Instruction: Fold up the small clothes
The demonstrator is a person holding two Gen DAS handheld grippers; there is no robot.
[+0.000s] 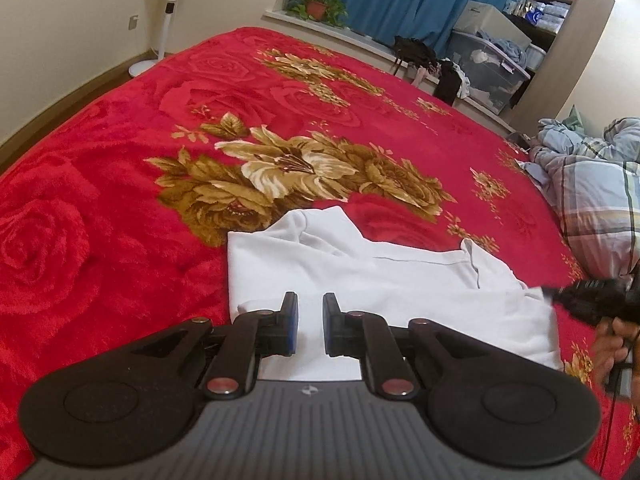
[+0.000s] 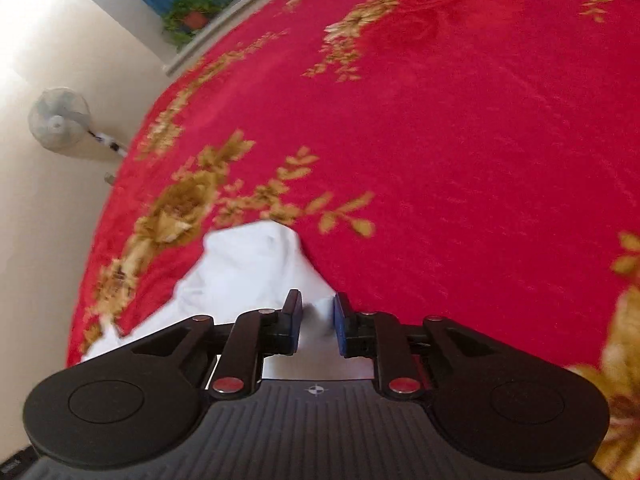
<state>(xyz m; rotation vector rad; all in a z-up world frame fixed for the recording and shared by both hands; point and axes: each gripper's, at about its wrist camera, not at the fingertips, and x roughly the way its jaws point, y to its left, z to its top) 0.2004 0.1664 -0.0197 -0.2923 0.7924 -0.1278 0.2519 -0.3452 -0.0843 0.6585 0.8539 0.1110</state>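
Left gripper (image 1: 310, 322): jaws slightly apart over the white garment (image 1: 360, 280), pinching nothing visible. White garment: lies partly folded on the red floral blanket (image 1: 120, 200), near edge. Right gripper (image 2: 316, 326): jaws clamped on a fold of the garment's cloth.

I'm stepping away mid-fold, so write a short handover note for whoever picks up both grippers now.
Left hand-held gripper: over the near edge of the white shirt, jaws a little apart, cloth between them; a grip isn't clear.
Right hand-held gripper: shut on a bunch of the shirt at its right side.
The shirt lies partly folded and rumpled on the red blanket.
Left: finish the fold and smooth it.
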